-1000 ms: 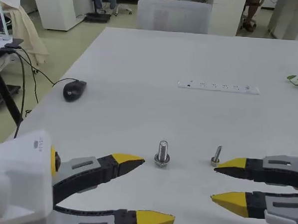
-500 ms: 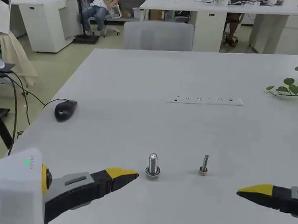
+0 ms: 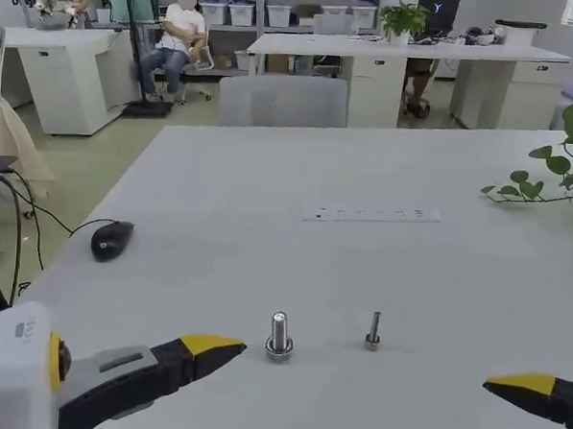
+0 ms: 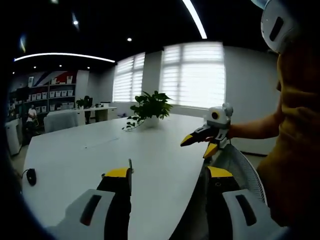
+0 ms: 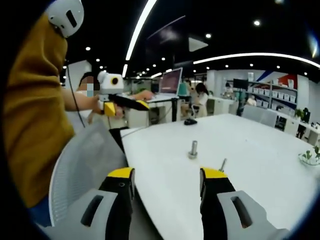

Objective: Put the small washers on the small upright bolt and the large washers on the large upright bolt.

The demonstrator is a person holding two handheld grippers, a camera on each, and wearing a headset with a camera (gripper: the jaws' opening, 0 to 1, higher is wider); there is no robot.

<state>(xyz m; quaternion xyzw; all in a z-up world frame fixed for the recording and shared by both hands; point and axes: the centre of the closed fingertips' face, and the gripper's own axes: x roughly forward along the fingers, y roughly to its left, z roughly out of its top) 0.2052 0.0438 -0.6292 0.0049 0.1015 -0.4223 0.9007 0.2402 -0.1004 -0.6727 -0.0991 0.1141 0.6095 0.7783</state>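
Two bolts stand upright near the front of the white table (image 3: 361,266): a large bolt (image 3: 279,334) with a wider ring at its foot, and right of it a small thin bolt (image 3: 374,331). One yellow-tipped finger (image 3: 210,346) of my left gripper lies just left of the large bolt. A finger (image 3: 523,384) of my right gripper is well right of the small bolt. In the left gripper view my left gripper (image 4: 169,173) is open and holds nothing. My right gripper (image 5: 167,173) is open too, with the large bolt (image 5: 193,149) and small bolt (image 5: 222,165) ahead of it.
A black mouse (image 3: 111,239) lies at the table's left edge. A white power strip (image 3: 371,215) sits mid-table, and plant leaves (image 3: 558,171) reach in at the right. A grey chair (image 3: 283,101) stands at the far side. A person (image 3: 180,36) sits in the background.
The head camera has tilted up, showing more of the room. My right gripper has drawn back to the right, away from the small bolt. The left gripper keeps its distance from the large bolt.
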